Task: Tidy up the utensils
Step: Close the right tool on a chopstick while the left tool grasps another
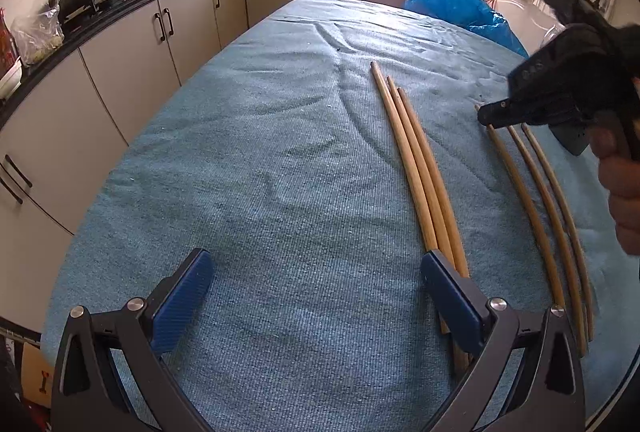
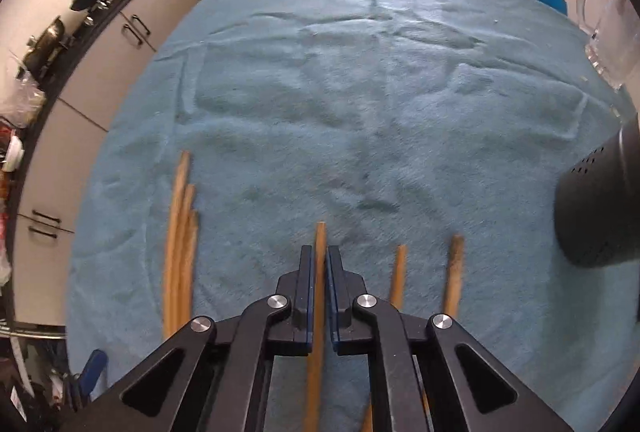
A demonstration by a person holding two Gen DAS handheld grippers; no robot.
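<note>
Three light wooden chopsticks (image 1: 416, 168) lie bundled lengthwise on the blue cloth (image 1: 280, 152). Three thinner chopsticks (image 1: 532, 200) lie spaced apart to their right. My left gripper (image 1: 316, 260) stands wide open above the cloth. Nothing is between its blue pads, and its right finger (image 1: 452, 296) covers the bundle's near ends. My right gripper (image 1: 486, 114), held by a hand, points steeply down at the far end of the leftmost thin chopstick. In the right wrist view the right gripper (image 2: 319, 252) is shut on that chopstick (image 2: 320, 232). The other two (image 2: 399, 272) lie to its right, the bundle (image 2: 180, 244) to its left.
A black perforated holder (image 2: 596, 204) stands at the right on the cloth, with a glass mug (image 2: 608, 32) beyond it. A blue plastic bag (image 1: 456, 4) sits at the far right end of the table. Kitchen cabinets (image 1: 120, 44) and a counter with pans run along the left.
</note>
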